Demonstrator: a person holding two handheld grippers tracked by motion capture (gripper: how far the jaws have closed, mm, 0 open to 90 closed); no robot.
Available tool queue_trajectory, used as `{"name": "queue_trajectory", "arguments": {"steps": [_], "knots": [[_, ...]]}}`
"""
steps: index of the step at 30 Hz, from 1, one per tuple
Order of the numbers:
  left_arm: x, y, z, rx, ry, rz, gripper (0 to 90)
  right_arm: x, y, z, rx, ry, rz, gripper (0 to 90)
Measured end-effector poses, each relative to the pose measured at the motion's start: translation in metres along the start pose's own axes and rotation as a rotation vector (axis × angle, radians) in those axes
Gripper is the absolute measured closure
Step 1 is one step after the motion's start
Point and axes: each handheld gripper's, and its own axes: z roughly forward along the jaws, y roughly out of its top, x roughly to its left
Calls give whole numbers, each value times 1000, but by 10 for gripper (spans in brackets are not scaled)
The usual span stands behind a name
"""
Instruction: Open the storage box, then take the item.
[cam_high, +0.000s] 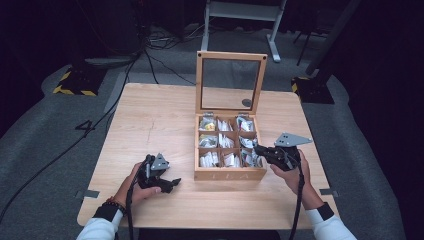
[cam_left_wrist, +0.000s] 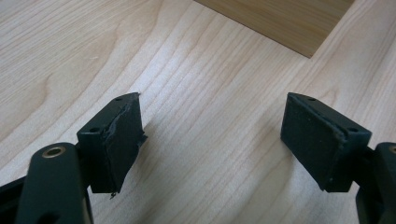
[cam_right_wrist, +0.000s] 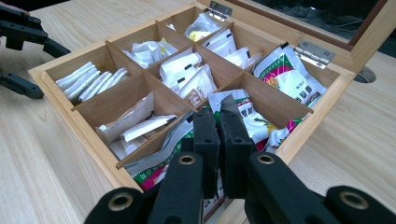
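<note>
Black jaws of my right gripper (cam_right_wrist: 218, 128) rise closest in the right gripper view, pressed together over the near right compartment of the wooden tea box (cam_right_wrist: 84, 126), and they seem to pinch the top edge of a silver packet (cam_right_wrist: 170, 140) with green and pink print; I cannot tell how much foil the pads really have. If the bite is only on the edge, I judge the packet could slip free as I lift, or catch the divider and drag its neighbours out with it. Farther off in that view, my left gripper (cam_right_wrist: 21, 56) sits beyond the box's corner.

In the left gripper view, its pads (cam_left_wrist: 119, 140) stand wide apart with nothing between them, just above the bare table (cam_left_wrist: 210, 93), and a corner of the box (cam_left_wrist: 280, 23) lies ahead. So nothing steadies the box; a hard pull from my right hand might shift or tip it, I think.

From the high view, the glass lid (cam_high: 231, 82) stands upright behind the compartments, and a jolt to the box could bring it swinging down on my right gripper (cam_high: 259, 148); my left gripper (cam_high: 167, 184) waits near the box's front left corner.
</note>
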Motion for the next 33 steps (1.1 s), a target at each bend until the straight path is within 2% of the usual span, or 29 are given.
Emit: {"name": "queue_trajectory", "arguments": {"steps": [17,28,33], "knots": [[2,-1,-1,2,-14,12,207,-6,1,-8,-47,7,-6,873],[2,-2,-2,2,-10,8,207,-5,10,-18,-111,19,-28,876],[2,-2,-2,1,-9,8,207,-8,13,-21,-131,15,-23,877]]}}
